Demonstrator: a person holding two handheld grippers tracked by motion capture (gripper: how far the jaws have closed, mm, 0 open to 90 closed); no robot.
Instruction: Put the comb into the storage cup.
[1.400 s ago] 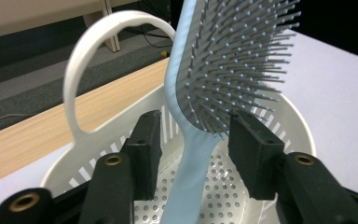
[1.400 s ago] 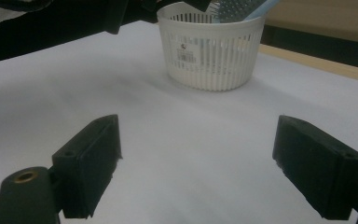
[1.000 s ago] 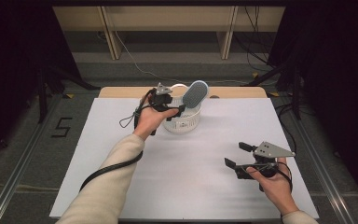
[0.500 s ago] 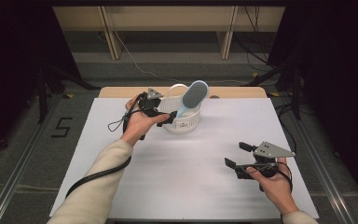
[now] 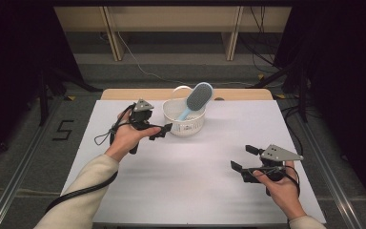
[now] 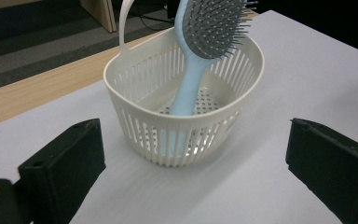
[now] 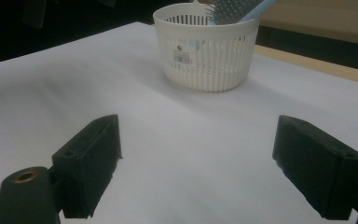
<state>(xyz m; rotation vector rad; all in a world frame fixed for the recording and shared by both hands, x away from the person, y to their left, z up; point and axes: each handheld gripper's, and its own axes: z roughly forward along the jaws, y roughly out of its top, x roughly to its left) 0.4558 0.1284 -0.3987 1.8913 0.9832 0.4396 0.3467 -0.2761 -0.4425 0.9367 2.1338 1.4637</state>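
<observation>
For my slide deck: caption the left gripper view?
Open left gripper facing white basket holding a blue hairbrush.

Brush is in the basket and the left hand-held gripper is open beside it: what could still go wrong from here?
1. The hairbrush leans handle-down in the basket, its head well above the rim; top-heavy, it might tip the light basket.
2. The left hand-held gripper, its jaws just opened and empty, sits close to the basket's wall; a careless move could nudge it.

white table cover | wooden table edge | floor marking "5"
</observation>
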